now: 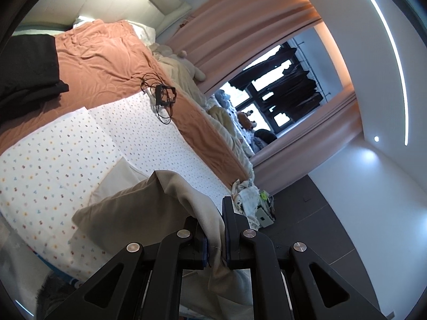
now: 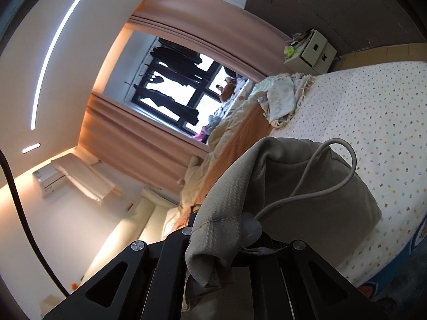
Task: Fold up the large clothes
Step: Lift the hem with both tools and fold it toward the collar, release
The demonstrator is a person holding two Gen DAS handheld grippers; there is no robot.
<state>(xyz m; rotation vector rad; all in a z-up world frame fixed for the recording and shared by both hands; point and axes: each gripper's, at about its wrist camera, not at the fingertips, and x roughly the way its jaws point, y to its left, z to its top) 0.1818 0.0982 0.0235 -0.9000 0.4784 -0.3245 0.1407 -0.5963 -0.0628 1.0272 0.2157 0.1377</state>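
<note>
**Both grippers hanging onto a beige garment over the bed**

Standing here by the bed, going left to right. In the left wrist view, far left there's a dark folded garment [image 1: 29,64] lying on the rust-orange blanket [image 1: 106,61]. Next to that blanket is the white dotted sheet [image 1: 66,154] covering most of the mattress. A small black gadget with a tangle of cable [image 1: 164,97] sits right where orange meets white. Then the left gripper [image 1: 214,237]: its jaws are squeezed together on a bunch of the beige garment [image 1: 149,208], with cloth poking out above and below the pads. The rest of the fabric trails off to the left, draped down onto the dotted sheet. Further right are the peach curtains [image 1: 267,26] and a window [image 1: 280,85] with dark clothes hanging in front of it.

The right wrist view has the same window [image 2: 173,90] on the left side, curtains [image 2: 133,144] around it. In the middle, the right gripper [image 2: 221,242] is mostly buried under cloth, jaws closed tight on the beige garment [image 2: 307,186], near a seam edge. A pale drawcord [image 2: 344,165] loops out across the fabric. The cloth bulges up off the bed, and its far end rests on the dotted sheet [image 2: 373,112]. Up at the far end of the bed there's a crumpled pile of light fabric [image 2: 283,98] and a small white drawer unit [image 2: 312,53].
</note>
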